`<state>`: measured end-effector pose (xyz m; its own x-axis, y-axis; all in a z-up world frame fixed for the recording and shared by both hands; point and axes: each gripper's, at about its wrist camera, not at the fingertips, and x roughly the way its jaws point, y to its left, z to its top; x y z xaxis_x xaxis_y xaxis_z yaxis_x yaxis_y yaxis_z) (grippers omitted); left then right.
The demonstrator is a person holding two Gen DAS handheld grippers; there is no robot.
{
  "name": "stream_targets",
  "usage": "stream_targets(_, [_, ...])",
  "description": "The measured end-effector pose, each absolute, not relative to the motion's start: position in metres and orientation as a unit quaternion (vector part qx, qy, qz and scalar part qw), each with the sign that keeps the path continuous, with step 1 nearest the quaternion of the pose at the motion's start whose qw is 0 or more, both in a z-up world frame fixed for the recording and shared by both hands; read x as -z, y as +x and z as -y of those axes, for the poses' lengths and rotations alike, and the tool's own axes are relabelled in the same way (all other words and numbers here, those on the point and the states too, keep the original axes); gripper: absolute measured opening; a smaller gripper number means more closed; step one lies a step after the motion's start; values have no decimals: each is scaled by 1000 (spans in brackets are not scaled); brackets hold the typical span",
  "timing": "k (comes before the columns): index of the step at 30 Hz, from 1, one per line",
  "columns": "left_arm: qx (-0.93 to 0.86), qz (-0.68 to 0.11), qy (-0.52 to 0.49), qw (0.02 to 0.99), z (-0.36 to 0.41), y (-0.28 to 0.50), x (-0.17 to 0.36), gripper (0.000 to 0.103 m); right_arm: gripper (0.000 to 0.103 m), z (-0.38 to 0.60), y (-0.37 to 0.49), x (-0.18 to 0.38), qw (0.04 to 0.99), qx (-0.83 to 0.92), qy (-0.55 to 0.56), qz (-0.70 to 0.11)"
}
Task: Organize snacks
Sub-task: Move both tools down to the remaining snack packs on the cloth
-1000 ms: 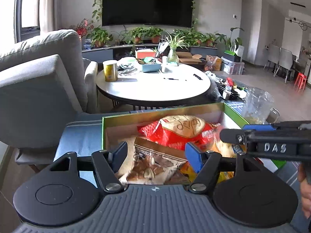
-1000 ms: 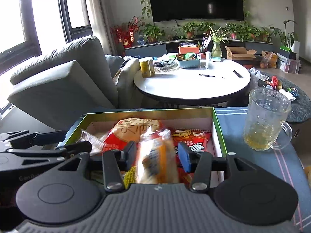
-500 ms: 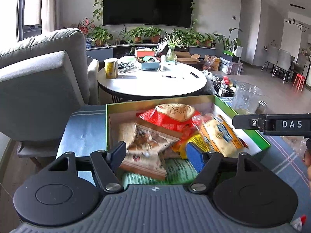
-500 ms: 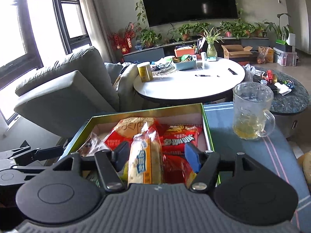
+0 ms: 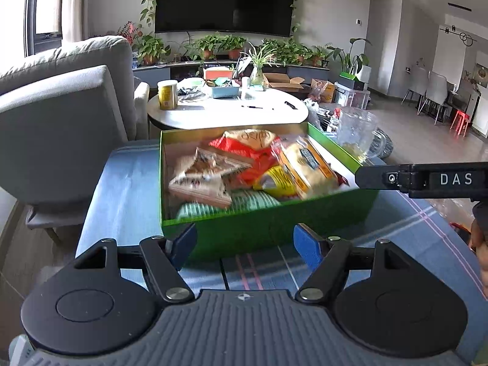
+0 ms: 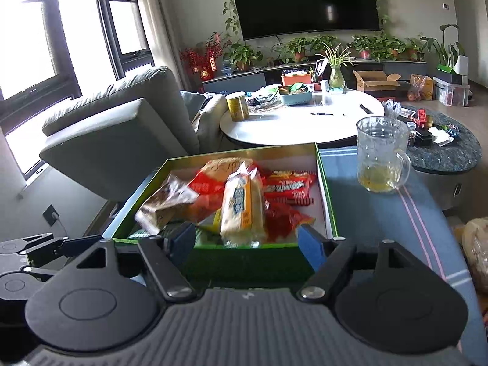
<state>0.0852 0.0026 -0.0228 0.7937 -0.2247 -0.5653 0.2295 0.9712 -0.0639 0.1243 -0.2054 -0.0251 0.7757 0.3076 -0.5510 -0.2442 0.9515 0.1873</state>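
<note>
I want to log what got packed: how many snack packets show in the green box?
About 6 in the green box: brown bag left, round-label red bag behind, yellow-white pack centre, red bars right, red pouch, yellow packet. More may be buried.

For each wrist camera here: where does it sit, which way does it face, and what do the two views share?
Left wrist: sits on the left gripper, facing the green snack box; the right gripper's finger enters from the right.
Right wrist: sits on the right gripper, facing the same box; the left gripper shows at lower left.
Shared: box, glass mug, white round table.
</note>
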Motion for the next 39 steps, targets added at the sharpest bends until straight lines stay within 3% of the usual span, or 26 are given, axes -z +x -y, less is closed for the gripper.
stream_targets(21, [91,-370,-6,925,9,10,39,69,78,212,60,30,938,-166,69,-297])
stream_targets(39, [109,-463,-61,877,40,27,70,68,78,225,53,40,935,-160,88,-304])
